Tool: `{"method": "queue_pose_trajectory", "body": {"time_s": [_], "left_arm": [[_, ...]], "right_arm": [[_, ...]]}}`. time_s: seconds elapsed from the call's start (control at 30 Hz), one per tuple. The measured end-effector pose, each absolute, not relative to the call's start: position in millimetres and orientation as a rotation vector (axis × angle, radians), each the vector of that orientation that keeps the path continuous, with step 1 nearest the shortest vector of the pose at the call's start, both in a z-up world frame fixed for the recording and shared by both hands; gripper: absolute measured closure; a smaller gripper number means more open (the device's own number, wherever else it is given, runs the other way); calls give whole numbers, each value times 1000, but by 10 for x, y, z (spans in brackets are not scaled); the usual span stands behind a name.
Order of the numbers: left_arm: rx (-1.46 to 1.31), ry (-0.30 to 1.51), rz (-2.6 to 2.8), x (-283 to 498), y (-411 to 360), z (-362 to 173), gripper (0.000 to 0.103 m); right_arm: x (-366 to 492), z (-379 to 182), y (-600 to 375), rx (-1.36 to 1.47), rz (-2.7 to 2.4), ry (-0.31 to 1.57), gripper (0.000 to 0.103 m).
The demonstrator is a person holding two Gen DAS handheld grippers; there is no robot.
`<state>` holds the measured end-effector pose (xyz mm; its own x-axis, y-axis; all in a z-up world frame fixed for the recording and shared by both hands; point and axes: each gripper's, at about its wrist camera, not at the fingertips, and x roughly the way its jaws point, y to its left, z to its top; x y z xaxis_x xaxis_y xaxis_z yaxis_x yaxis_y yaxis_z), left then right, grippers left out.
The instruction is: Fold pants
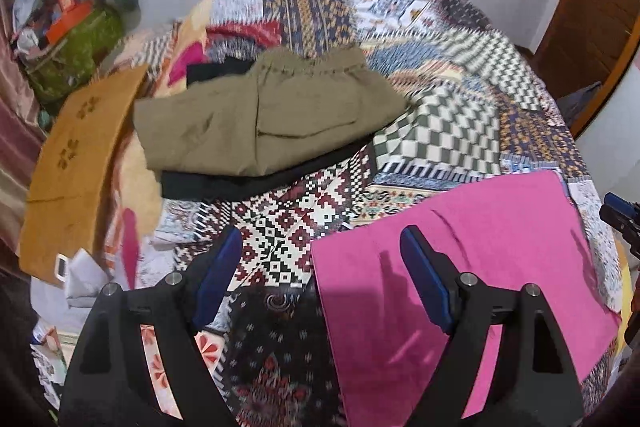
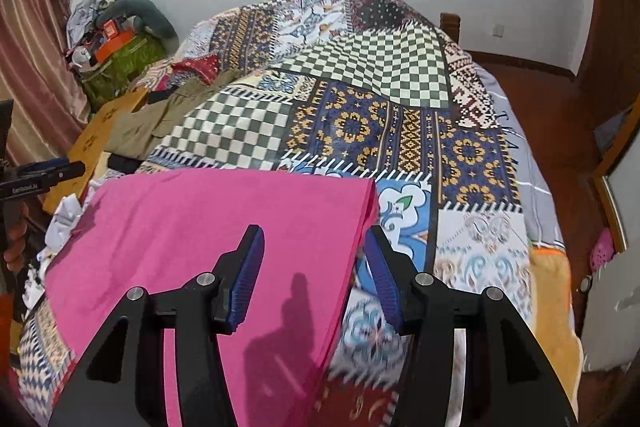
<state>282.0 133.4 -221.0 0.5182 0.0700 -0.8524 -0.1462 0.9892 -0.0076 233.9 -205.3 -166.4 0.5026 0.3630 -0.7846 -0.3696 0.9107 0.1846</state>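
Left wrist view: pink pants (image 1: 460,259) flat on the bed (image 1: 460,115), lower right of frame, a neat rectangle with straight edges, apparently folded at least once; whether another fold is due, cannot tell. Olive garment (image 1: 272,115) folded at centre, stacked on a black garment (image 1: 256,183), so part of a pile looks finished. Tan cloth (image 1: 76,163) at left edge. Left tool (image 1: 320,247) at bottom centre, jaws wide and released, nothing between them but bedspread. Right-hand pad over the pink pants' left edge, left-hand pad over the patterned spread; not pressing on cloth as far as visible. Right tool (image 1: 618,217) just peeping in at the right edge, state unreadable here.

Right wrist view: pink pants (image 2: 208,227) filling lower left to centre, right edge running down toward bottom centre. Right tool (image 2: 316,267) at bottom centre, jaws opening, straddling that right edge: left-hand pad over pink cloth, right-hand pad over bedspread (image 2: 400,107). Edge lies between the jaws, not pinched. Olive garment (image 2: 160,123) at left, well apart. Left tool (image 2: 44,175) at left edge, beside the pants' far corner, with a hand (image 2: 14,239) below it.

Judged: fold just laid down, both tools letting go; a further fold or a move to the pile possibly left.
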Motion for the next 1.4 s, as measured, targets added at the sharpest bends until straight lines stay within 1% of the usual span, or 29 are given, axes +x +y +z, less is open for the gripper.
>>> {"method": "queue_pose_trajectory", "body": {"time_s": [0.17,0.27,0.37,0.43,0.5,0.53,0.57,0.6,0.63,0.67,0.7,0.73,0.77,0.8,0.93,1.2,1.27,1.4], "left_arm": [[-144,1113,111,3057,1448,-2595,22],[-211,1143,74,3109,1492,-2740,27],[-242,1151,29,3106,1471,-2789,41],[-244,1151,-4,3091,1428,-2783,56],[-231,1147,-15,3061,1382,-2767,58],[-231,1145,-19,3061,1377,-2766,62],[-239,1145,-29,3046,1373,-2768,63],[-245,1139,-31,3028,1374,-2766,65],[-246,1132,-31,3032,1374,-2764,67],[-242,1124,-24,3020,1370,-2760,70],[-227,1113,-7,3004,1354,-2749,73],[-208,1098,19,2989,1342,-2734,77],[-180,1085,53,2968,1321,-2721,83],[-112,1068,110,2937,1266,-2713,85],[-19,1082,157,2870,1166,-2806,86],[-39,1104,175,2815,1353,-2729,85],[-9,1087,184,2757,1376,-2628,85],[-13,1064,160,2758,1405,-2404,83]], "right_arm": [[2695,-1944,-1986,-4,439,1003,54],[2915,-2106,-1967,15,438,1043,54],[3108,-2255,-1950,38,436,1079,54],[3213,-2370,-1964,74,423,1110,54],[3274,-2480,-1972,106,428,1145,54],[3281,-2520,-1963,110,436,1161,54],[3275,-2540,-1954,105,438,1161,58],[3262,-2538,-1945,96,440,1149,64],[3243,-2537,-1924,77,450,1147,78],[3230,-2535,-1911,65,452,1145,85],[3208,-2532,-1894,43,450,1139,88],[3193,-2532,-1867,19,444,1133,94],[3181,-2536,-1845,-12,440,1125,95],[3164,-2535,-1825,-36,443,1117,95],[3102,-2551,-1774,-90,429,1105,97],[3160,-2537,-1707,-141,380,1129,97],[3159,-2401,-1750,-131,380,1128,95],[3036,-2038,-1793,-98,409,1062,93]]}}
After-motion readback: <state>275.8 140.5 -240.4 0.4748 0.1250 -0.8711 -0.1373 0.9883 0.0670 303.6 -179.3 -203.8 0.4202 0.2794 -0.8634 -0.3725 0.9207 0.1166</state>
